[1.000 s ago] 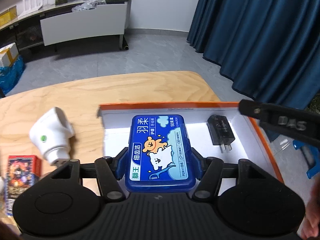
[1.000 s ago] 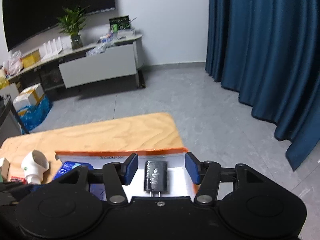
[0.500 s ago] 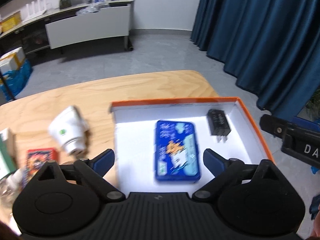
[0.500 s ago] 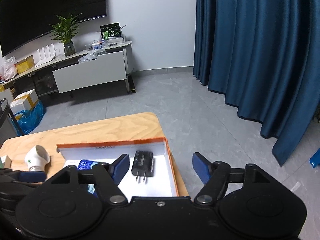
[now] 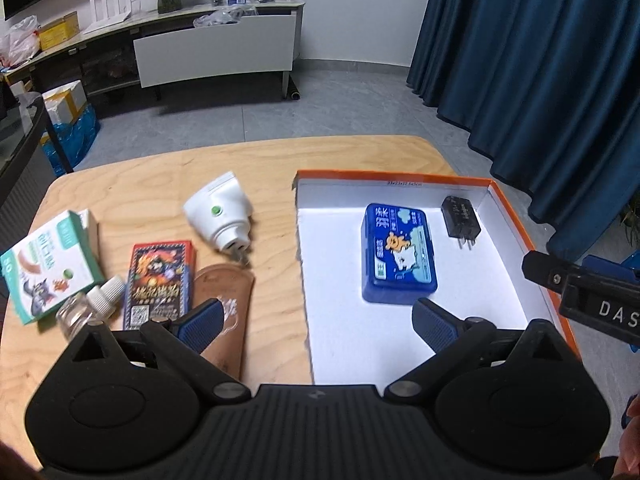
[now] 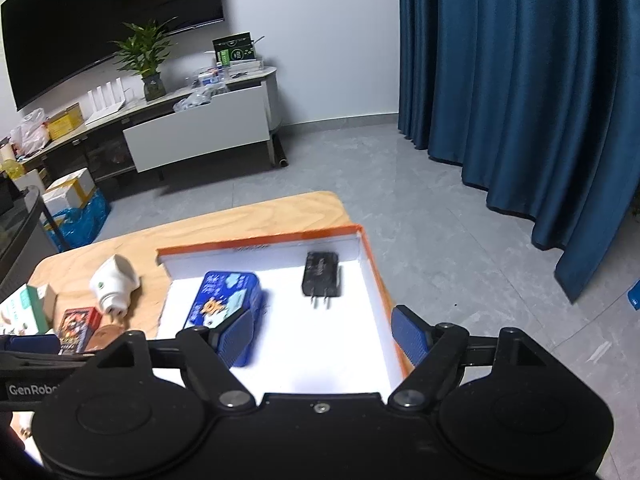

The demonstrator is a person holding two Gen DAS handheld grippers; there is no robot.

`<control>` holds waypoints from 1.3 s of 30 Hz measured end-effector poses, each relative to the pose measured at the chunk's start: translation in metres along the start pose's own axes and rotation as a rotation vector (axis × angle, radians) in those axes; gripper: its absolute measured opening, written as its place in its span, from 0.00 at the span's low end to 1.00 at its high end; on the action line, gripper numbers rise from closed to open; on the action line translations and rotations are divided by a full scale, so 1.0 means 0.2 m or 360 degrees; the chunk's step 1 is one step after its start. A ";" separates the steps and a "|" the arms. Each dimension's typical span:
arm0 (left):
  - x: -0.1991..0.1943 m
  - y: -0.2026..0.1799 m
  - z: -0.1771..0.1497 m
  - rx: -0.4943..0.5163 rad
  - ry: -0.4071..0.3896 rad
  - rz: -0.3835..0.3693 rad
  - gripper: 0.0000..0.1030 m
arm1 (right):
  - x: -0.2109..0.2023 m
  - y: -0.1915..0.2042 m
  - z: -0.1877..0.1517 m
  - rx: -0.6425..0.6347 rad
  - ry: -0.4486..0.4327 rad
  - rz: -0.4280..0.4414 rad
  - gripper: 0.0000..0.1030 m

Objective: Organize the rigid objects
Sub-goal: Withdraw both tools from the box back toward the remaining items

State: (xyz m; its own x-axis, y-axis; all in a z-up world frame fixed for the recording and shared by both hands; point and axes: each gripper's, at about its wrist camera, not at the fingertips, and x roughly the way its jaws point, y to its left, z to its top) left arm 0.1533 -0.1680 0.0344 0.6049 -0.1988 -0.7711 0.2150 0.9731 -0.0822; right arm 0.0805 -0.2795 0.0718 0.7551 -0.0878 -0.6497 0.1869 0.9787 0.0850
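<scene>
Blue case (image 5: 398,254) now lies released in box (image 5: 516,216); both tools spread, withdrawn.

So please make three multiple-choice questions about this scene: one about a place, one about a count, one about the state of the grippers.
1. Where does the white plug adapter lie?
A. inside the box
B. on the wooden table, left of the box
C. on the floor

2. How many things lie inside the orange-edged box?
A. one
B. two
C. four

3. In what state are the left gripper and the right gripper?
A. both open, holding nothing
B. both shut on the blue case
C. left shut, right open

Answers:
1 B: the adapter rests on bare wood outside the box wall.
2 B: only the blue case and the black charger lie on the white floor of the box.
3 A: each pair of blue pads stands wide apart with nothing between them.
</scene>
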 end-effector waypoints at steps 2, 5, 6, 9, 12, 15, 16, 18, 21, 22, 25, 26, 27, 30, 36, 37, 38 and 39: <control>-0.02 0.02 -0.02 -0.0009 -0.0008 -0.0003 1.00 | -0.02 0.02 -0.02 -0.0006 0.0005 0.0010 0.88; -0.06 0.03 -0.05 -0.0006 -0.0018 0.0004 1.00 | -0.05 0.04 -0.04 -0.0019 0.0008 0.0022 0.94; -0.07 0.04 -0.06 -0.0003 -0.0024 0.0012 1.00 | -0.05 0.05 -0.05 -0.0022 0.0009 0.0028 0.94; -0.09 0.06 -0.09 -0.0011 -0.0028 0.0017 1.00 | -0.08 0.08 -0.07 -0.0036 0.0015 0.0048 0.94; -0.12 0.09 -0.12 0.0000 -0.0036 0.0045 1.00 | -0.09 0.11 -0.09 -0.0054 0.0016 0.0068 0.94; -0.14 0.11 -0.14 -0.0008 -0.0037 0.0057 1.00 | -0.10 0.15 -0.10 -0.0073 0.0024 0.0086 0.94; -0.15 0.12 -0.14 -0.0015 -0.0038 0.0059 1.00 | -0.10 0.16 -0.11 -0.0080 0.0026 0.0090 0.94; -0.16 0.14 -0.15 -0.0021 -0.0044 0.0059 1.00 | -0.11 0.18 -0.12 -0.0092 0.0034 0.0098 0.94; -0.18 0.15 -0.17 -0.0028 -0.0055 0.0073 1.00 | -0.11 0.21 -0.14 -0.0111 0.0039 0.0113 0.94; -0.19 0.16 -0.17 -0.0034 -0.0057 0.0071 1.00 | -0.12 0.23 -0.14 -0.0120 0.0039 0.0117 0.94; -0.20 0.17 -0.18 -0.0041 -0.0056 0.0070 1.00 | -0.13 0.26 -0.15 -0.0144 0.0040 0.0130 0.94; -0.20 0.18 -0.19 -0.0043 -0.0056 0.0073 1.00 | -0.13 0.27 -0.16 -0.0152 0.0042 0.0133 0.94; -0.20 0.18 -0.19 -0.0046 -0.0057 0.0074 1.00 | -0.13 0.28 -0.16 -0.0158 0.0043 0.0133 0.94; -0.21 0.21 -0.20 -0.0063 -0.0057 0.0073 1.00 | -0.13 0.30 -0.16 -0.0171 0.0047 0.0142 0.94; -0.23 0.25 -0.22 -0.0086 -0.0059 0.0074 1.00 | -0.14 0.34 -0.19 -0.0196 0.0067 0.0169 0.94; -0.23 0.26 -0.23 -0.0089 -0.0058 0.0079 1.00 | -0.13 0.36 -0.19 -0.0203 0.0072 0.0176 0.94; -0.23 0.27 -0.24 -0.0091 -0.0056 0.0083 1.00 | -0.13 0.37 -0.20 -0.0210 0.0078 0.0182 0.94; -0.23 0.28 -0.24 -0.0094 -0.0053 0.0085 1.00 | -0.13 0.38 -0.21 -0.0218 0.0083 0.0186 0.94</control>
State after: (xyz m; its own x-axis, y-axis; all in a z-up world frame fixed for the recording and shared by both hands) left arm 0.0996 -0.0977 0.0352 0.6396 -0.1492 -0.7541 0.1366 0.9874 -0.0795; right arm 0.0488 -0.1958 0.0639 0.7323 0.0344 -0.6801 0.0097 0.9981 0.0610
